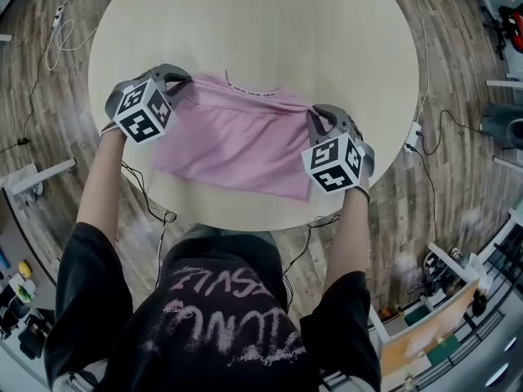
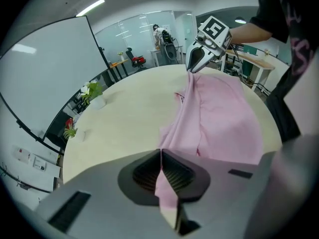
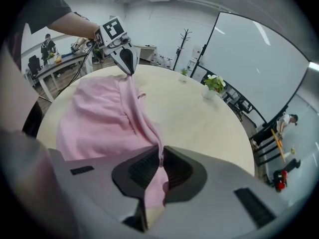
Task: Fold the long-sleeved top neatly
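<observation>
A pink long-sleeved top (image 1: 237, 137) lies partly folded on the round beige table (image 1: 327, 47), stretched between both grippers. My left gripper (image 1: 181, 84) is shut on the top's left upper corner, with cloth pinched between its pads (image 2: 160, 176). My right gripper (image 1: 315, 114) is shut on the right upper corner, pink fabric (image 3: 158, 176) clamped between its pads. The neckline (image 1: 253, 92) faces away from me. In the left gripper view the right gripper (image 2: 194, 66) shows at the far end of the taut edge; in the right gripper view the left gripper (image 3: 128, 63) shows likewise.
Bare tabletop stretches beyond the top (image 1: 261, 23). Small potted plants (image 3: 213, 86) stand near the table's far rim. Cables (image 1: 57, 31) trail on the wooden floor around the table. A power strip (image 1: 413, 137) lies at the right, with desks and chairs further off.
</observation>
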